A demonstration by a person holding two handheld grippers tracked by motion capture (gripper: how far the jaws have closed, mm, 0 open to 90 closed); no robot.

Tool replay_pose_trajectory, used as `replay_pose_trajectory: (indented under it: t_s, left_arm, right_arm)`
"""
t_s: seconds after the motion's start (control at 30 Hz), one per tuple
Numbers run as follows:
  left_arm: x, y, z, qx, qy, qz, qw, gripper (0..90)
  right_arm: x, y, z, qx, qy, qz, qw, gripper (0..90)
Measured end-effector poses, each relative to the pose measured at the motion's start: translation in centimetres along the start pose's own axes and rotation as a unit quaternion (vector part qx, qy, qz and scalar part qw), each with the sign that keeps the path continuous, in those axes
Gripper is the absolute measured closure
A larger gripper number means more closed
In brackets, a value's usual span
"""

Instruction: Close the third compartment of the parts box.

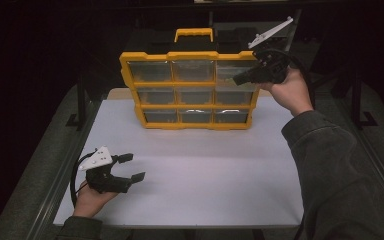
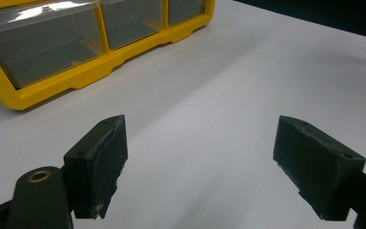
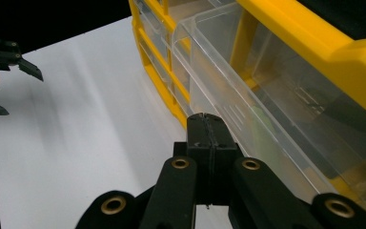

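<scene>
A yellow organizer with a black handle on top stands upright at the back of the white table. It has several clear drawers. My right gripper is shut, its tip against the front of the top right drawer. In the right gripper view the jaws are pressed together at the clear front of that drawer, which stands out a little from the frame; I cannot tell whether they pinch its lip. My left gripper hovers open and empty over the table's front left, pointing toward the organizer.
Dark metal frame posts stand at the table's left and right sides. A wide stretch of bare white tabletop lies between the left gripper and the organizer. The person's right sleeve reaches over the table's right edge.
</scene>
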State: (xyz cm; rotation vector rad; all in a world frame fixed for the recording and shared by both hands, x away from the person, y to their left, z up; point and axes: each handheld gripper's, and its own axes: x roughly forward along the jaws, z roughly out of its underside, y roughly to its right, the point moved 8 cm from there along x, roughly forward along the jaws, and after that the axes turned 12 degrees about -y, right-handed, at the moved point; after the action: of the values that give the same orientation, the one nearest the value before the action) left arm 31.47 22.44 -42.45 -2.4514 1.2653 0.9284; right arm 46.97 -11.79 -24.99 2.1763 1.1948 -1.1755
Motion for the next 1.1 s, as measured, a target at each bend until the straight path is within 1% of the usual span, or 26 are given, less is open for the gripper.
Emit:
replay_pose_trajectory:
  t_s: [0.03, 0.27, 0.3, 0.33, 0.43, 0.53, 0.6, 0.77, 0.83, 1.1]
  left_arm:
    - [0.01, 0.03, -0.01, -0.001, 0.001, 0.000, 1.0000, 19.1]
    - [0.00, 0.00, 0.03, -0.001, -0.001, 0.000, 1.0000, 19.1]
    - [-0.01, 0.02, 0.02, -0.001, 0.000, 0.000, 1.0000, 19.1]
    - [-0.01, 0.02, 0.00, -0.001, 0.000, 0.000, 1.0000, 19.1]
    - [-0.02, 0.00, 0.02, -0.002, 0.000, -0.001, 1.0000, 19.1]
    - [-0.01, -0.03, 0.03, -0.003, 0.001, 0.000, 1.0000, 19.1]
    - [0.00, 0.00, 0.03, -0.006, 0.001, 0.000, 1.0000, 19.1]
    - [-0.06, -0.06, 0.03, -0.004, 0.002, 0.000, 1.0000, 19.1]
    - [-0.03, -0.06, 0.04, -0.005, 0.002, 0.000, 1.0000, 19.1]
    - [0.00, -0.09, 0.11, -0.004, -0.002, -0.002, 1.0000, 19.1]
  right_arm:
    - [0.02, 0.05, -0.11, 0.004, 0.000, 0.000, 1.0000, 88.7]
    - [0.01, 0.45, -0.22, 0.009, -0.001, 0.001, 1.0000, 88.7]
    - [0.02, 0.57, -0.22, 0.006, -0.001, 0.003, 1.0000, 88.7]
    - [0.01, 0.52, -0.22, 0.011, -0.002, 0.001, 0.9999, 88.7]
    - [0.02, 0.64, -0.27, 0.011, -0.005, 0.002, 0.9999, 88.7]
    - [0.13, 0.70, -0.37, 0.009, -0.008, 0.007, 0.9999, 88.8]
    - [0.18, 0.71, -0.40, 0.008, -0.010, 0.007, 0.9999, 88.8]
    - [0.18, 0.64, -0.50, 0.009, -0.010, 0.007, 0.9999, 88.8]
    - [0.01, 0.49, -0.59, 0.006, -0.006, 0.006, 0.9999, 88.8]
    - [-0.53, 0.42, -0.61, 0.005, -0.011, 0.011, 0.9999, 88.8]
